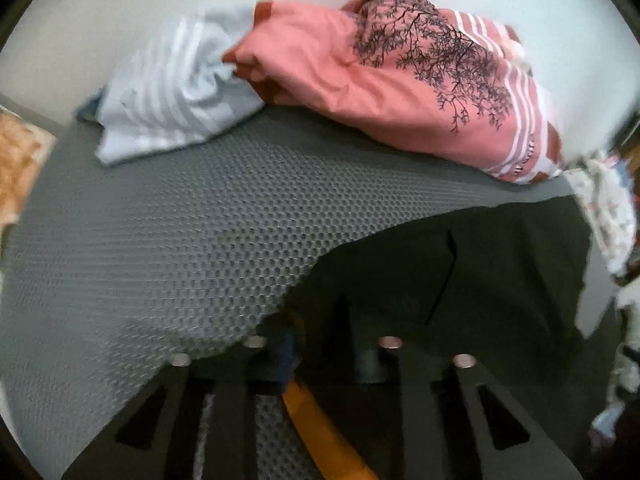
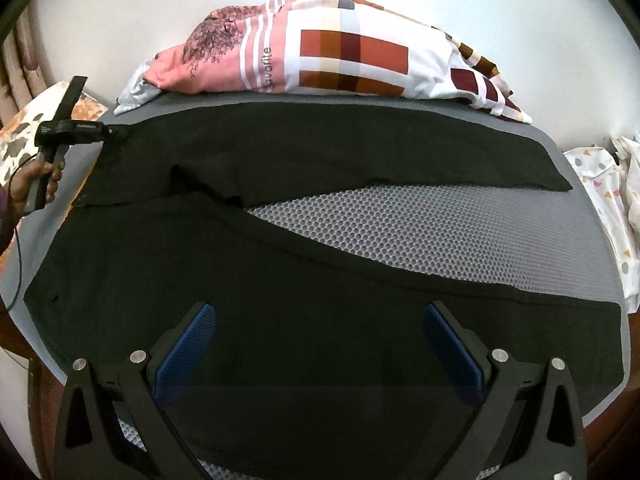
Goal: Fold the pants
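The left gripper [image 1: 320, 320] has its two fingers pulled in close together, and they pinch the dark cloth at the waist corner of the pants [image 2: 320, 152]. In the right wrist view you can see that same gripper far off at the left edge, with the person's hand [image 2: 38, 184] around its handle and its tip right on the corner of the cloth. The pinch spot itself is dark and a bit blurry, so how much cloth is caught is hard to tell.

The right gripper [image 2: 320, 344] is wide open — its blue pads [image 2: 186, 354] stand far apart over the near pant leg and hold nothing. I cannot tell if the pads touch the cloth or hang just above it.

The pants are black and lie spread flat on the grey mat [image 2: 400, 216] with little holes. The two legs point to the right and open like a V, with bare mat between them. Behind the mat sits a pile of bedding [image 2: 340, 52] (pink, white and brown squares), touching nothing of the pants.

So the job is only at its start, I think. The pants are laid out, one corner is grabbed — but no fold is made yet. One leg has to go over the other, and then the long shape has to be folded shorter.
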